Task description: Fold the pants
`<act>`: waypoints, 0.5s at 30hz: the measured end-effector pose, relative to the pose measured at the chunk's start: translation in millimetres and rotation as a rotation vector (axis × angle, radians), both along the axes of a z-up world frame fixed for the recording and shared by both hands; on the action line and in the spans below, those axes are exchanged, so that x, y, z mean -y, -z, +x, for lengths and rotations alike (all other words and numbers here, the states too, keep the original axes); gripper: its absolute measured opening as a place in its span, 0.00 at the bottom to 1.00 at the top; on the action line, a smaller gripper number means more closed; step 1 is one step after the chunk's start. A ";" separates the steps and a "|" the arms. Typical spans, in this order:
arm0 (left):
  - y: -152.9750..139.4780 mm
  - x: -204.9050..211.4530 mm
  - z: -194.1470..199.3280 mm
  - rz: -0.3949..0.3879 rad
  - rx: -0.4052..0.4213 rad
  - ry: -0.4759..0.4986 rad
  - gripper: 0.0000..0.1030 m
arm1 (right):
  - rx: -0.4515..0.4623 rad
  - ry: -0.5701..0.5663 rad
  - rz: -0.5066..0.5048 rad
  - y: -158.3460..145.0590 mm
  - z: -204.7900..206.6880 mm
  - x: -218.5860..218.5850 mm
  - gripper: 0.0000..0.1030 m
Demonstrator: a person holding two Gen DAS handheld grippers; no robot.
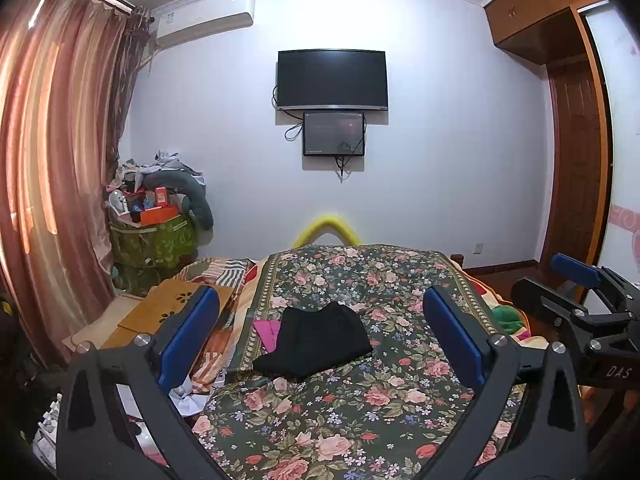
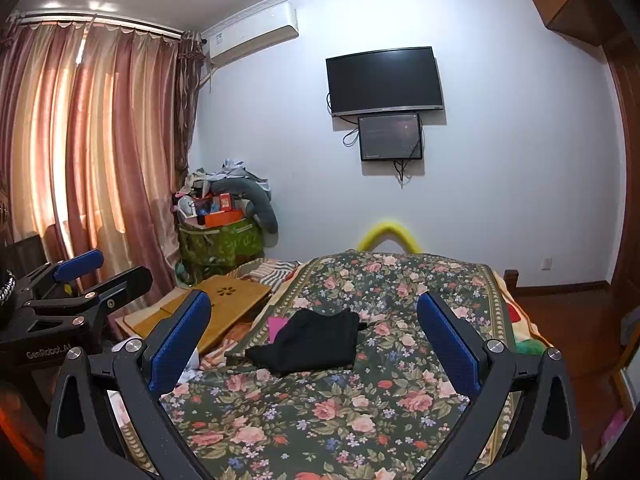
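Note:
Black pants (image 1: 318,340) lie folded in a compact bundle on the floral bedspread (image 1: 360,404), toward its left side; they also show in the right wrist view (image 2: 310,342). My left gripper (image 1: 320,332) is open and empty, held above the bed short of the pants. My right gripper (image 2: 314,336) is open and empty too, raised level with it. The right gripper shows at the right edge of the left wrist view (image 1: 576,280); the left gripper shows at the left edge of the right wrist view (image 2: 80,268).
A pink cloth (image 1: 267,330) peeks out beside the pants. A wooden lap desk (image 2: 228,300) and striped bedding lie left of the bed. A cluttered green bin (image 1: 154,236) stands by the curtains. A television (image 1: 332,79) hangs on the far wall; a wardrobe (image 1: 576,128) stands right.

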State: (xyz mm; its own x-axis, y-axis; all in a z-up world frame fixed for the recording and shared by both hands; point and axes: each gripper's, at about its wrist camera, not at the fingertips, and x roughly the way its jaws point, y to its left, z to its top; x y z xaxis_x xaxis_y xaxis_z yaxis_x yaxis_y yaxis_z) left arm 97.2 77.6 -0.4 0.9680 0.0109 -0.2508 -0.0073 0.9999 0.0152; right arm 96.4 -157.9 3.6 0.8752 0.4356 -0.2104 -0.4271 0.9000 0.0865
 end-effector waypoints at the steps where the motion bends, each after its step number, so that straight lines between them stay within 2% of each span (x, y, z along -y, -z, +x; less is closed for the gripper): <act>1: -0.3 0.6 0.3 0.000 0.000 0.005 1.00 | 0.001 0.001 0.000 -0.2 -0.3 0.0 0.99; 15: 4.5 3.6 6.3 -0.006 -0.026 0.021 1.00 | 0.002 0.008 -0.003 -2.8 -1.6 -0.9 0.99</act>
State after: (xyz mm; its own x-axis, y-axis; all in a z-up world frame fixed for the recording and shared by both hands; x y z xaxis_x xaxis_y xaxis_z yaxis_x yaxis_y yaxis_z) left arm 103.5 74.0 -4.9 0.9610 -0.0113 -0.2762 0.0144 0.9999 0.0091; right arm 94.8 -156.9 6.5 0.8792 0.4276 -0.2099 -0.4198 0.9038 0.0829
